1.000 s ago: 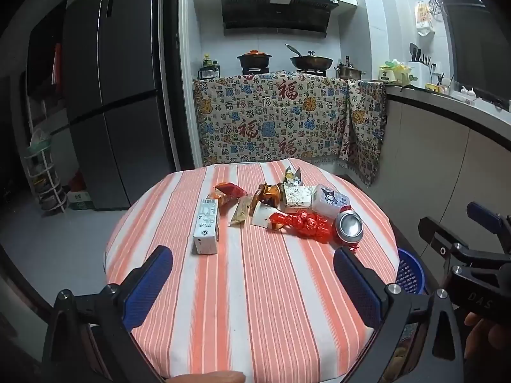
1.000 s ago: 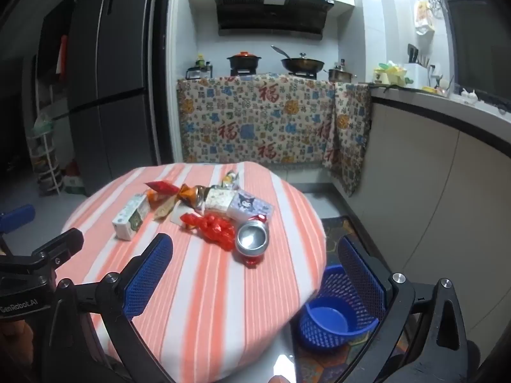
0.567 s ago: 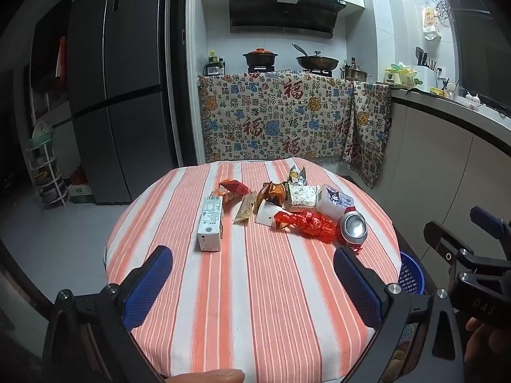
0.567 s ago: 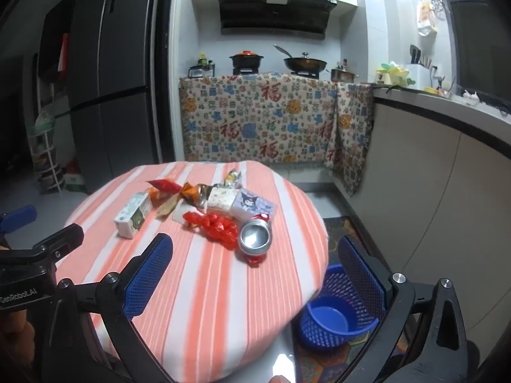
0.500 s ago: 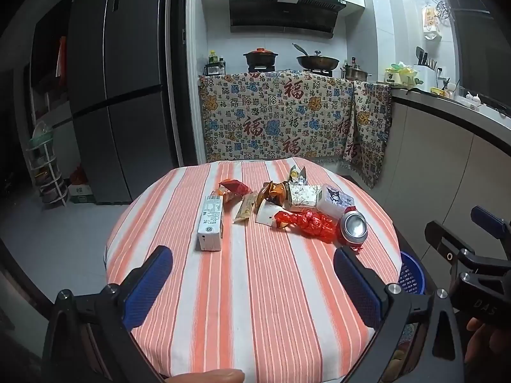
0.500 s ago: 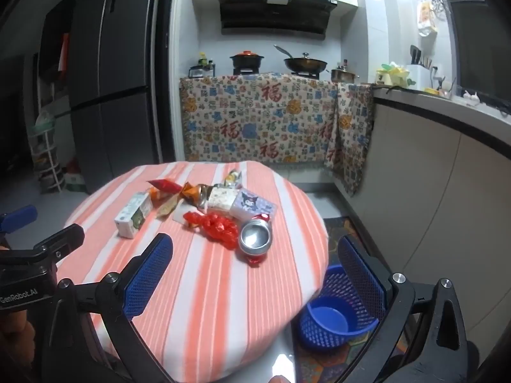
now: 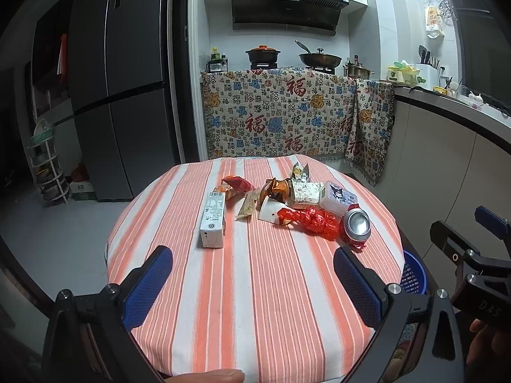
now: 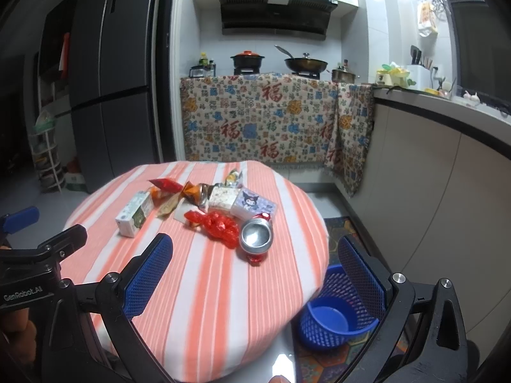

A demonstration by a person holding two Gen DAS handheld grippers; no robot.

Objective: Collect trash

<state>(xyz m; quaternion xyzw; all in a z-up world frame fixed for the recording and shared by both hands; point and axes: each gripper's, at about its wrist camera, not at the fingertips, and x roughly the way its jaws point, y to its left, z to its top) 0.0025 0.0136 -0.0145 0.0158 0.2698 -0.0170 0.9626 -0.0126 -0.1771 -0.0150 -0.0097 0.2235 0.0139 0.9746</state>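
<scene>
Trash lies on a round table with an orange-striped cloth: a white carton, a crushed red can, a crumpled red wrapper, a small Kuromi box and several snack wrappers. A blue mesh bin stands on the floor right of the table. My left gripper is open and empty above the near table edge. My right gripper is open and empty near the table's right edge.
A dark fridge stands at the back left. A stove counter draped with a patterned cloth runs behind the table. A kitchen counter runs along the right. A white rack stands at far left.
Both grippers have drifted slightly; the table and trash sit a little lower and nearer in the views. Nothing was grasped or moved on the table.
</scene>
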